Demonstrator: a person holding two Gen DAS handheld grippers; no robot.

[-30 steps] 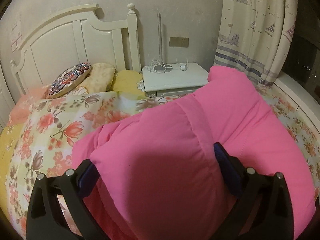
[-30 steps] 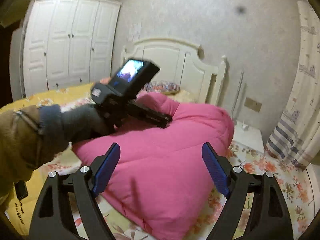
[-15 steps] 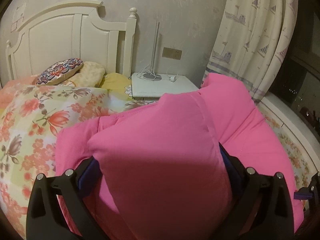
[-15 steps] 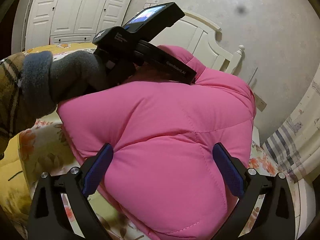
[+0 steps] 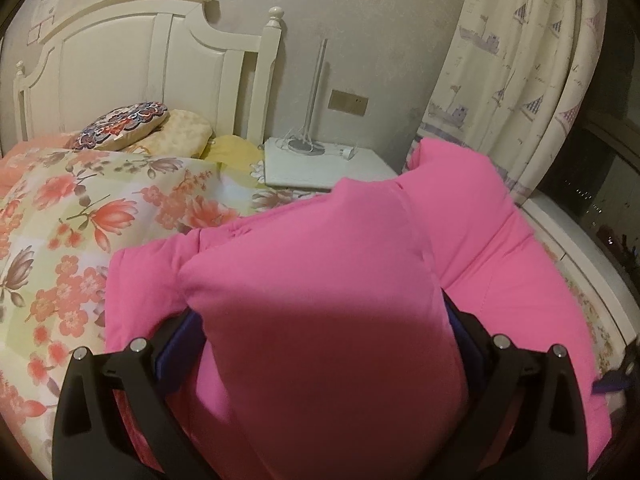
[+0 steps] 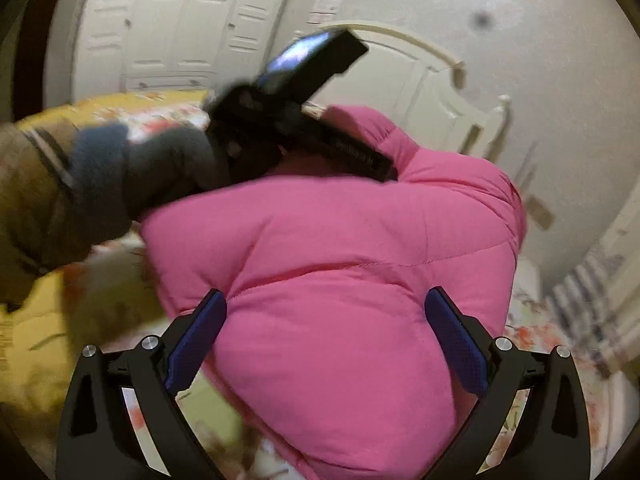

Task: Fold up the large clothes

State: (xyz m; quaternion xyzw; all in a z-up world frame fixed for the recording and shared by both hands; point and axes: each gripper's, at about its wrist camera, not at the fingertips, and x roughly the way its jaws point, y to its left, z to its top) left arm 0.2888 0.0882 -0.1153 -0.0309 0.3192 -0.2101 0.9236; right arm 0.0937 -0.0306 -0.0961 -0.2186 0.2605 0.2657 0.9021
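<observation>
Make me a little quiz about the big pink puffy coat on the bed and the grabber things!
1. True or false: the pink puffy coat lies on a bare wooden floor.
2. Which gripper squeezes a thick fold of the coat: A) the left gripper or B) the right gripper?
3. Fill in: the white nightstand stands beside the ___.

Key
1. False. It lies on the flowered bedspread.
2. A. Its pads press into the padding. The right gripper's jaws stand wide open around the coat, having just been opening.
3. Bed, next to the headboard.
</observation>
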